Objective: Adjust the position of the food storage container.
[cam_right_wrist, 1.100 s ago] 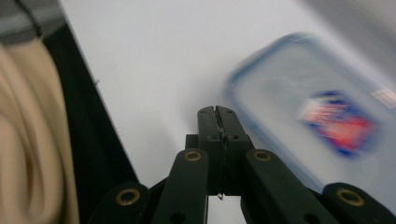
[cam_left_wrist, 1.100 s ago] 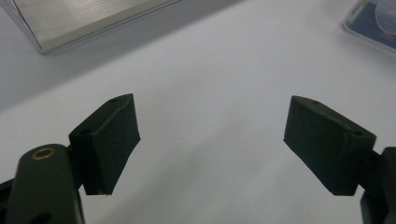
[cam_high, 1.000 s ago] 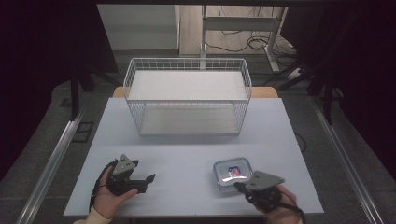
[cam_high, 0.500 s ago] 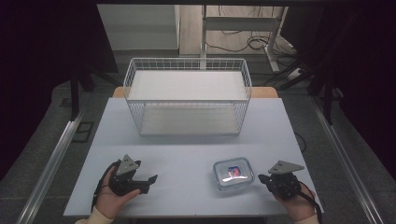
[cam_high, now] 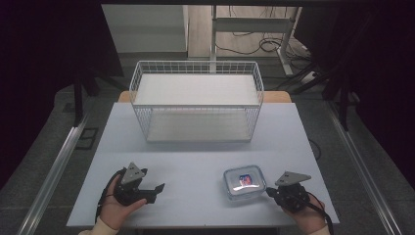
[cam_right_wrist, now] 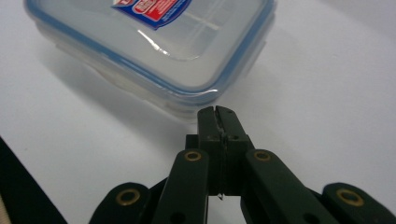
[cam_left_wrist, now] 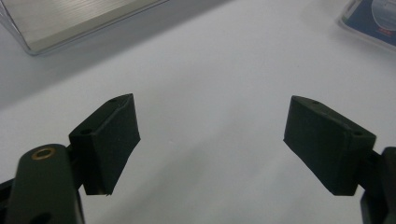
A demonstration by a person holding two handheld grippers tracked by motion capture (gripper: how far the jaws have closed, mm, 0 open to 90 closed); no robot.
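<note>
Left hand point(cam_high: 117, 205): comes in from the near edge of the pale table point(cam_high: 195, 156), wrapped round its tool, sleeve cuff at the wrist.
Left black two-jaw gripper point(cam_high: 157, 188): lies low over the table, pointing toward the right gripper; jaws stand wide apart with nothing between them.
Right hand point(cam_high: 307, 218): at the table's near right corner, gripping its tool from behind.
Right black two-jaw gripper point(cam_high: 268, 192): points toward the left gripper; jaws pressed together, tips low over the table.

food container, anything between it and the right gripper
Nothing visible. The right gripper, jaws shut, points at the near corner of the clear food container with its blue-rimmed lid, and between them lies bare white table.
</note>
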